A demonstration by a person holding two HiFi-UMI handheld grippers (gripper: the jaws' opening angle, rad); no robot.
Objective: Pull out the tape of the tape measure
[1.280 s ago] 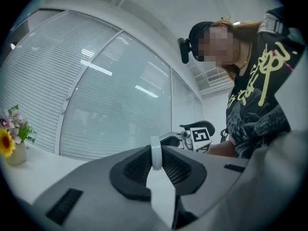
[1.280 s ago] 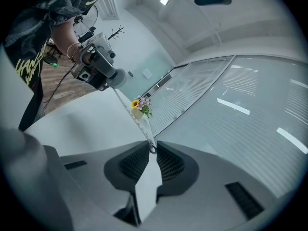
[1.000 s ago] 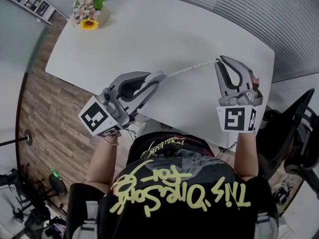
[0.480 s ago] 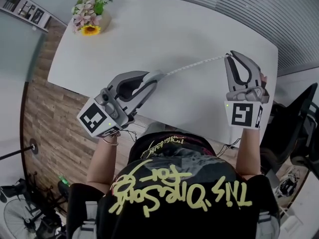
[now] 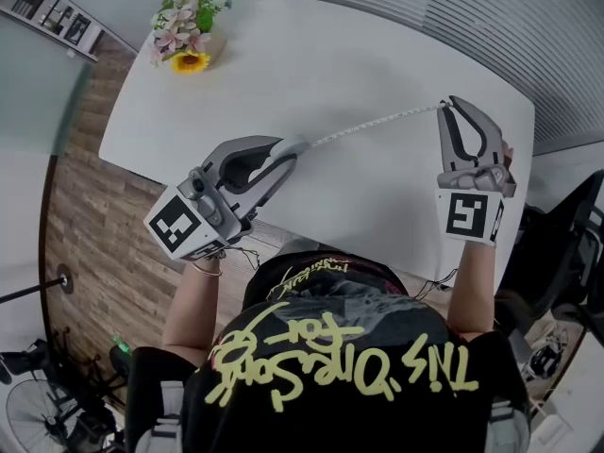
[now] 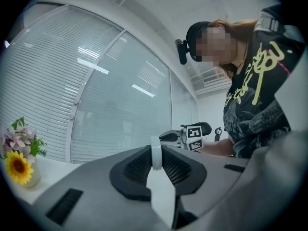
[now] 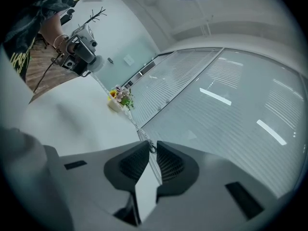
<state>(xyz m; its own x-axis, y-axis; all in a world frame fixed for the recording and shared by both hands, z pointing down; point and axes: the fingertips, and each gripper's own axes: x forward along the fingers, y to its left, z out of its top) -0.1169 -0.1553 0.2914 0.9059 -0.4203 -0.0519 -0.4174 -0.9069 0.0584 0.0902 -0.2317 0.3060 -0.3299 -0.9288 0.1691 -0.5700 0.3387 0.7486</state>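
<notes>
Head view: the tape (image 5: 373, 124) stretches straight above the white table (image 5: 311, 55), a thin pale line rising slightly from the left gripper (image 5: 300, 144) to the right gripper (image 5: 445, 105). The left jaws pinch the white round case (image 6: 155, 153) edge-on. The right jaws, nearly closed, clamp the tape's tip. At the table's far corner, a vase (image 5: 213, 47) holds flowers (image 5: 184, 28).

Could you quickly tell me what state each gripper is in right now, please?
Left gripper: closed on the white tape measure case.
Right gripper: closed on the end of the pulled-out tape.
</notes>
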